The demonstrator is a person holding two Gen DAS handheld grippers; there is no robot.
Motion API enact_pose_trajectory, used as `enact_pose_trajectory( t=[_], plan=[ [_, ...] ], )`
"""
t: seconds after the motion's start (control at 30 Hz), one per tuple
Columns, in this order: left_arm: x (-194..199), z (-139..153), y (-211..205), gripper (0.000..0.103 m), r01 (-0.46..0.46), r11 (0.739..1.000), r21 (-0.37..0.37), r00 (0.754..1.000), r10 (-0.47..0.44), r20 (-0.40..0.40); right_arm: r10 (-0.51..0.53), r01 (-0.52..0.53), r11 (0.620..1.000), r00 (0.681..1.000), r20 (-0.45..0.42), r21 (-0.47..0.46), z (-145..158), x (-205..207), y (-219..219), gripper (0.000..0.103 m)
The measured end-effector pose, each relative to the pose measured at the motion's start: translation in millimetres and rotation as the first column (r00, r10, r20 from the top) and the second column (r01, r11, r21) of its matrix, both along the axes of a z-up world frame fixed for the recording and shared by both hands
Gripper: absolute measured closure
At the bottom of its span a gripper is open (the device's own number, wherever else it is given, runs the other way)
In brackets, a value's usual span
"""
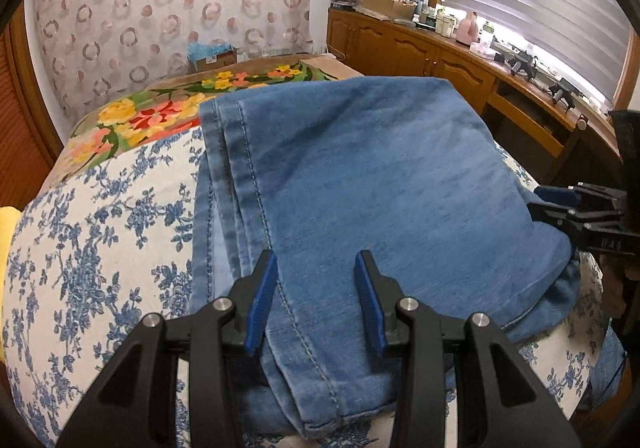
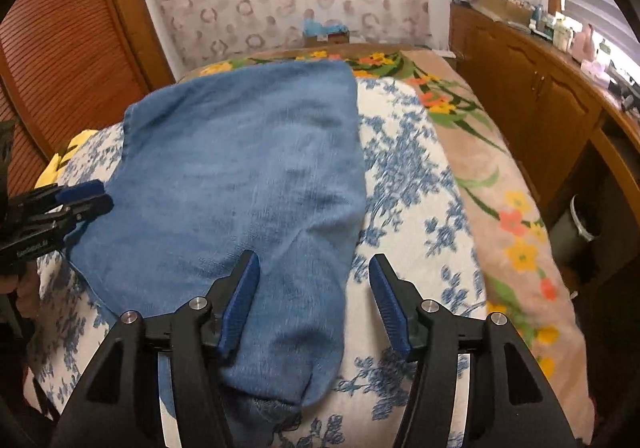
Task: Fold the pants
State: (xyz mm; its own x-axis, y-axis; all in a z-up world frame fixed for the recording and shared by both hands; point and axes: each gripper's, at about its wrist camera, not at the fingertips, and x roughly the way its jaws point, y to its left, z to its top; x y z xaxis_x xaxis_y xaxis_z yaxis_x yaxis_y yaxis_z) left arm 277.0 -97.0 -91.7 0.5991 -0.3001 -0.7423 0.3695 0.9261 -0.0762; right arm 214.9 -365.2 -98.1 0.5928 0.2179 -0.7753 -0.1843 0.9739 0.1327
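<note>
While the folded denim pants (image 1: 360, 184) lay on the bed (image 1: 100, 248), the left tool (image 1: 316, 300) and right tool (image 2: 316, 300) hovered wide and empty; the soft, limp cloth seemed best pinched at its stitched hems.

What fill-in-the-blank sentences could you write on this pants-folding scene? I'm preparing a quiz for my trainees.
1. The pants are made of blue ____.
2. Both the left claw and the right claw stand ____, gripping nothing.
3. The pants lie on a white sheet printed with ____ flowers.
4. The cabinets under the window are made of ____.

Missing words: denim; open; blue; wood
</note>
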Motion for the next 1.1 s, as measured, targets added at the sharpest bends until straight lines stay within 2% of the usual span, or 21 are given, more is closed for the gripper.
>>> enact_pose_trajectory(
  t=[0.2,0.27,0.33,0.37,0.43,0.53,0.67,0.83,1.1],
  plan=[
    [-1,-1,0,0.064,-0.003,1.000,-0.010,1.000,0.002,-0.005,0.004,-0.003,0.999,1.000,-0.020,0.047,-8,3,0,0.048],
    [-3,1,0,0.064,-0.010,1.000,-0.013,1.000,0.010,-0.006,0.009,-0.007,0.998,1.000,-0.026,0.068,-10,3,-2,0.056],
    [-8,7,0,0.064,-0.011,1.000,-0.028,1.000,0.011,0.002,0.023,-0.022,0.997,0.999,-0.021,0.076,-9,1,-2,0.071],
    [-9,10,1,0.064,-0.006,0.999,-0.038,1.000,0.006,0.006,0.037,-0.035,0.996,0.999,-0.021,0.081,-9,0,0,0.074],
    [-16,17,-4,0.064,0.017,0.998,-0.060,1.000,-0.016,0.016,0.055,-0.055,0.996,0.998,-0.009,0.074,-7,-2,4,0.089],
    [-22,25,-17,0.064,0.059,0.995,-0.078,0.998,-0.058,0.021,0.075,-0.076,0.996,0.997,0.018,0.054,0,-6,8,0.094],
    [-19,10,-32,0.064,0.077,0.996,-0.035,0.997,-0.078,-0.020,0.070,-0.073,0.994,0.997,0.043,0.084,14,-7,6,0.097],
    [-22,11,-21,0.064,0.062,0.996,-0.056,0.998,-0.064,-0.022,0.082,-0.092,0.990,0.992,0.099,0.107,43,-4,13,0.097],
    [-41,43,51,0.064,-0.029,0.997,-0.073,0.998,0.032,0.049,0.202,-0.227,0.968,0.957,0.208,0.104,96,7,80,0.097]
  ],
)
